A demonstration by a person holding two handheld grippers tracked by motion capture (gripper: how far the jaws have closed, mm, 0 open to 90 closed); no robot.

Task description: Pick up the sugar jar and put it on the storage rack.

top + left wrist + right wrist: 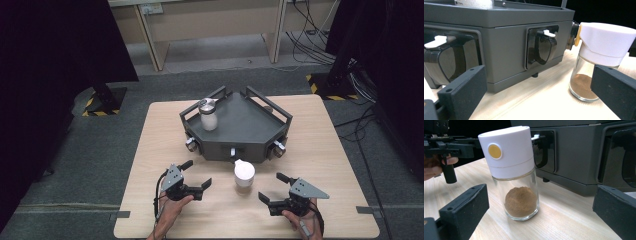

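Note:
A glass spice jar [244, 175] with a white cap and brown powder stands upright on the wooden table, just in front of the dark grey tray-like box [250, 125]. It shows up close as the spice jar [514, 172], with a yellow dot on its cap, and at the right as the spice jar [596, 60]. A second jar [208, 114] with a metal lid stands on the box's top, at its left. My left gripper [198, 175] is open, left of the spice jar. My right gripper [273, 187] is open, right of it. Neither touches the jar.
The box front carries dark hatches with white latches [549, 33] and round knobs [191, 144] at its corners. Bare table top [160, 130] lies to the left and right of the box. Beyond the table stand stands with striped bases [102, 102], cables [310, 40] and a wooden bench.

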